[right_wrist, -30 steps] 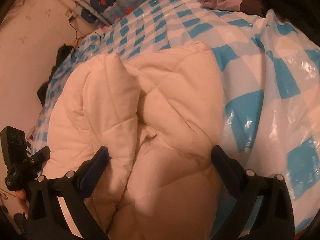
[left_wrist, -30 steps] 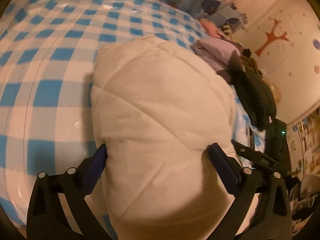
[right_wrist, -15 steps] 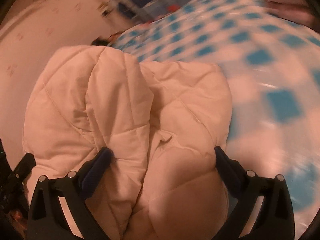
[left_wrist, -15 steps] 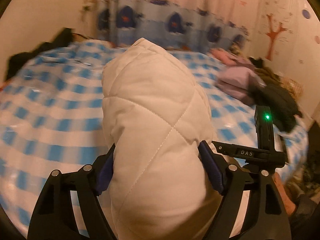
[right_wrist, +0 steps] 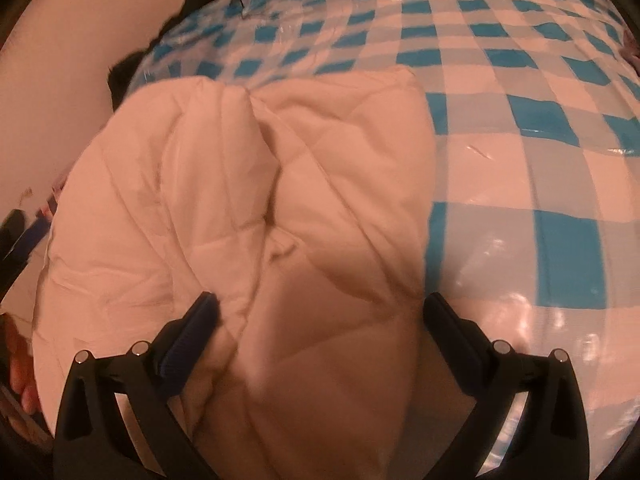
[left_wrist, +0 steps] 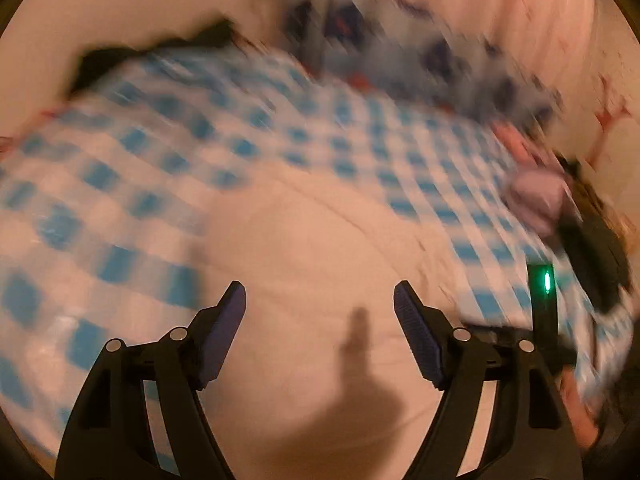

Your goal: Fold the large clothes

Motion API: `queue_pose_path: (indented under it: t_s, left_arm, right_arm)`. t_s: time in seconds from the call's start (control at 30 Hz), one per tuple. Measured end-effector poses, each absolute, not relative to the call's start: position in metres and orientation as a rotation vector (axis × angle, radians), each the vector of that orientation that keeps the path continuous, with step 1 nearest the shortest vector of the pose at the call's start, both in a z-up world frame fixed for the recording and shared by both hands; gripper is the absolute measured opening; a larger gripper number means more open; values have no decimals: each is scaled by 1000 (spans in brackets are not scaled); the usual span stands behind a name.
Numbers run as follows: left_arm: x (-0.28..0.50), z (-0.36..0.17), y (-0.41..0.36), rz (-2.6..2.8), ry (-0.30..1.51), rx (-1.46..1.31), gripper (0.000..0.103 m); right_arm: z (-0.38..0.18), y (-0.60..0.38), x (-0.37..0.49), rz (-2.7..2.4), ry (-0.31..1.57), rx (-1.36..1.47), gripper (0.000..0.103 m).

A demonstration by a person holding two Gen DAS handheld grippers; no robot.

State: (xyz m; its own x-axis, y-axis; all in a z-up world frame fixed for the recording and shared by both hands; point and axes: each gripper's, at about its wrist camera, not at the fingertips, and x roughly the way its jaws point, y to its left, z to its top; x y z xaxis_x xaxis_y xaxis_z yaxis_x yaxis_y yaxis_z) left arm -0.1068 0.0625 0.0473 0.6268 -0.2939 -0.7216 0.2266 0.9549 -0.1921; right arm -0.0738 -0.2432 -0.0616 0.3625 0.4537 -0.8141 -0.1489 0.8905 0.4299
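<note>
A white quilted jacket (left_wrist: 320,240) lies on the blue-and-white checked bed cover (left_wrist: 120,200). The left wrist view is blurred. My left gripper (left_wrist: 320,300) hovers open over the jacket with nothing between its pads, and its shadow falls on the fabric. In the right wrist view the jacket (right_wrist: 320,180) shows a doubled fold with a crease down its middle. My right gripper (right_wrist: 322,304) is shut on a thick bulge of that jacket, jaws wide. The right gripper's black body with its green light (left_wrist: 540,280) shows at the right of the left wrist view.
A pile of other clothes, lilac (left_wrist: 536,196) and dark (left_wrist: 592,248), sits at the bed's right side. A dark garment (right_wrist: 124,72) hangs off the far left corner by the wall. A patterned curtain (left_wrist: 400,52) runs behind the bed. Checked cover (right_wrist: 520,120) lies bare to the right.
My left gripper closed on a raised fold of the jacket, then let it go; the jacket now lies flat below it. My right gripper swung across the bed with the jacket in it.
</note>
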Motion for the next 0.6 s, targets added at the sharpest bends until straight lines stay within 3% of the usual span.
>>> queue_pose_path:
  t_s: [0.07, 0.27, 0.37, 0.47, 0.6]
  left_arm:
    - [-101, 27, 33, -246, 871, 51, 84]
    - [-103, 17, 24, -263, 868, 63, 86]
    - [-103, 14, 23, -263, 867, 62, 87]
    - [-80, 4, 21, -242, 894, 58, 87]
    - [-63, 0, 15, -251, 925, 60, 90]
  right_arm:
    - [-44, -253, -76, 340, 1121, 249, 98]
    - [15, -247, -50, 345, 950, 258, 98]
    - [-25, -221, -20, 273, 1058, 147, 98]
    - [-75, -228, 1, 318, 1103, 269, 98]
    - [-75, -233, 11, 302, 1126, 268, 98]
